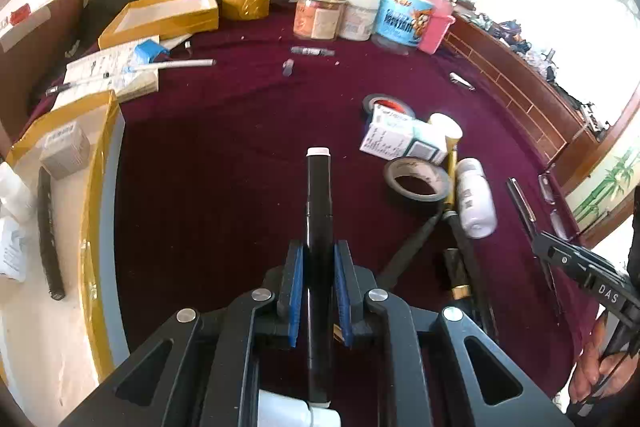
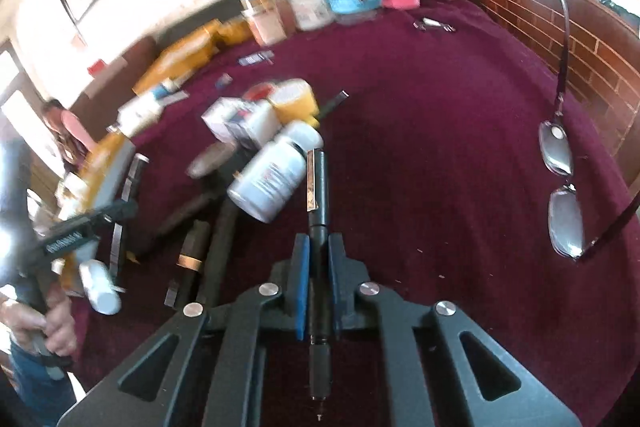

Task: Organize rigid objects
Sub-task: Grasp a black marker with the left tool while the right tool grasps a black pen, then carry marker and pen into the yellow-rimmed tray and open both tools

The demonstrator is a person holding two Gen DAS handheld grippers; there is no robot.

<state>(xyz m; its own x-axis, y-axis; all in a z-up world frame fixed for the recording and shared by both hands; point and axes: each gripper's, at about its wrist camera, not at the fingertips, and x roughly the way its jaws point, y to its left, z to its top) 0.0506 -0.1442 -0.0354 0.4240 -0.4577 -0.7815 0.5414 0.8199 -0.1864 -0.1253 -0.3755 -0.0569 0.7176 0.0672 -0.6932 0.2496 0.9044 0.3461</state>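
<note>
My left gripper (image 1: 318,259) is shut on a black marker (image 1: 319,195) with a white cap, which points away from me above the maroon tablecloth (image 1: 224,163). In the right wrist view my right gripper (image 2: 318,251) is shut on a black pen (image 2: 318,187) with a metal clip, also pointing forward. A pile lies between the two: a white pill bottle (image 2: 272,179), small white boxes (image 1: 400,139), a yellow-lidded jar (image 2: 294,99), a grey tape roll (image 1: 418,179), and more dark pens (image 1: 460,267). The right gripper shows at the right edge (image 1: 580,267) of the left wrist view.
A yellow-edged tray (image 1: 96,187) at the left holds a small box and a black pen. Jars and tubs (image 1: 360,11) stand at the table's back, beside a yellow box (image 1: 160,15) and a yellow tape roll (image 1: 245,5). Glasses (image 2: 560,187) lie near the right edge.
</note>
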